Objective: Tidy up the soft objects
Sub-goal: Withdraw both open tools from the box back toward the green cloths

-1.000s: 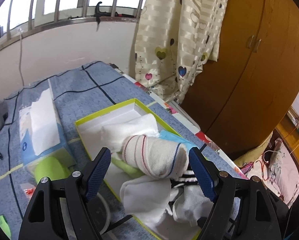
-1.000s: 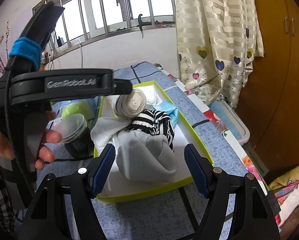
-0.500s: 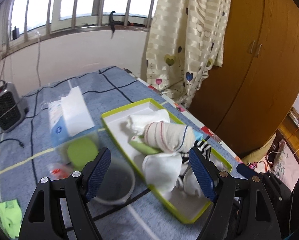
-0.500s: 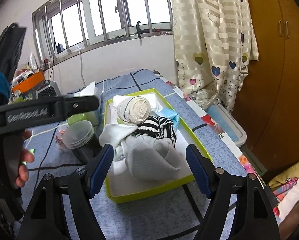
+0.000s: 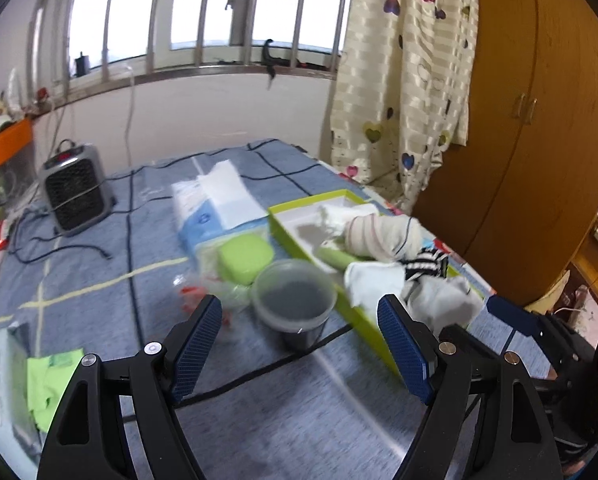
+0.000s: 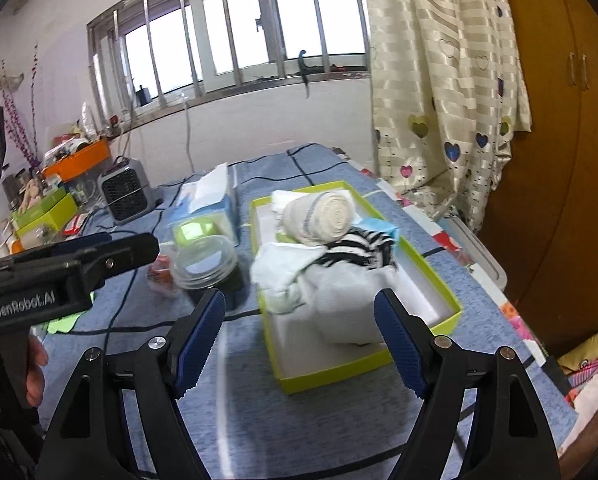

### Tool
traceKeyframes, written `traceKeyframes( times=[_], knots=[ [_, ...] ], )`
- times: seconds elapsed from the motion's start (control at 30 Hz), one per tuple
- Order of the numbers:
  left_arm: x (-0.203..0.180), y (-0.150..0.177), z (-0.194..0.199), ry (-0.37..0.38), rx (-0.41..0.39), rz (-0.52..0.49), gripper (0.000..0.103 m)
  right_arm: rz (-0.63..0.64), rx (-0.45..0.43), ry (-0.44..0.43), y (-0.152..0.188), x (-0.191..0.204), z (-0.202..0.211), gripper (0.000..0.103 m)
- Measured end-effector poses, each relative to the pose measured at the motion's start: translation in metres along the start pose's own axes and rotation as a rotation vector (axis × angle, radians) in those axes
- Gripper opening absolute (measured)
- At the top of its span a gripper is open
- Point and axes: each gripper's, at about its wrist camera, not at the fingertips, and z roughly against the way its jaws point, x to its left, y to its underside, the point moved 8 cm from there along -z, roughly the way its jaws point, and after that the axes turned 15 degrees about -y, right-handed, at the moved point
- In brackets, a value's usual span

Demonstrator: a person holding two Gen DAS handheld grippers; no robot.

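A lime-green box point(image 6: 339, 372) with a white inside holds several socks. A cream rolled sock point(image 6: 323, 216) lies on top toward the back. In front of it are a black-and-white striped one point(image 6: 359, 248), a white one point(image 6: 279, 268) and a grey one point(image 6: 347, 296). My right gripper point(image 6: 299, 300) hovers open in front of the box, nothing between its pads. My left gripper point(image 5: 299, 304) is open too, drawn back left of the box point(image 5: 363, 322); the cream roll point(image 5: 383, 234) lies beyond it. A hand point(image 6: 35, 368) holds the left gripper's body point(image 6: 59, 276).
A clear plastic cup point(image 5: 295, 300) with dark contents stands just left of the box. Behind it are a green lidded tub point(image 5: 245, 258) and a tissue box point(image 5: 215, 208). A small grey heater point(image 5: 75, 192) with cables sits at the back left. A wooden wardrobe point(image 5: 519, 120) stands to the right.
My left gripper has pulled back and to the left, so the cream roll, seen between its fingers before, is now far ahead in the box. The right gripper backed off slightly and widened a little.
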Motion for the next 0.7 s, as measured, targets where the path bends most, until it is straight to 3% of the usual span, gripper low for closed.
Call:
traceKeyframes(
  times=[0.27, 0.7],
  knots=[
    [0.04, 0.024, 0.012, -0.068, -0.007, 0.025, 0.08, 0.038, 0.014, -0.05, 0.006, 0.031, -0.011, 0.077],
    [0.129, 0.056, 0.005, -0.167, 0.063, 0.161, 0.08, 0.119, 0.064, -0.121, 0.012, 0.077, -0.041, 0.077]
  ],
)
